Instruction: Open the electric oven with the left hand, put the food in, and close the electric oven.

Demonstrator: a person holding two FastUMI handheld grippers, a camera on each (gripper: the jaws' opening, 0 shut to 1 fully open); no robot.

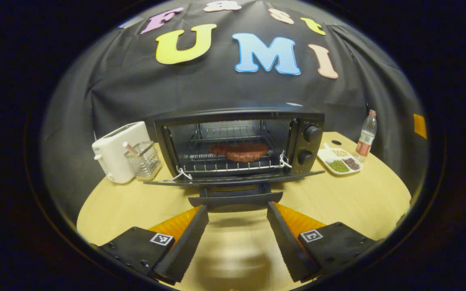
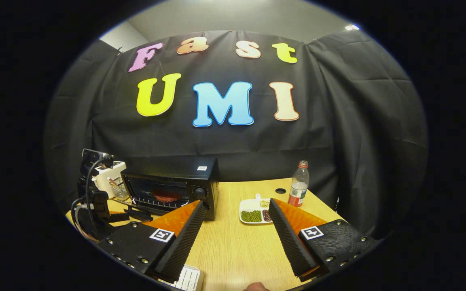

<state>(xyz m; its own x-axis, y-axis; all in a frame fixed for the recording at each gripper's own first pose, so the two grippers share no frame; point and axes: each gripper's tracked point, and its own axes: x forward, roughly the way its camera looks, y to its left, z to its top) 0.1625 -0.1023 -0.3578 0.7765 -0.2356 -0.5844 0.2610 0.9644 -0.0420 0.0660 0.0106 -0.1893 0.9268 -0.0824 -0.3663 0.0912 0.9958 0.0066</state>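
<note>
**Oven door down, food on the rack**

Both of my tongs are spread wide with nothing between the fingers. My left tongs (image 1: 237, 210) hover low over the wooden table (image 1: 358, 202), lined up just short of the handle (image 1: 235, 199) on the electric oven (image 1: 239, 141), whose door (image 1: 233, 179) hangs down flat toward me. On the wire rack (image 1: 229, 163) inside sits the food (image 1: 240, 151), a reddish-brown patty, about the middle of the cavity. Left of the oven stand a white toaster (image 1: 115, 151) and a wire basket (image 1: 144, 159) just in front of it; to the right lie a divided dish of beans (image 1: 339, 160) and a bottle (image 1: 366, 137) (red label, unreadable).

My right tongs (image 2: 237, 210) sit farther back over the table, with the oven off to their left and the dish straight ahead.
</note>
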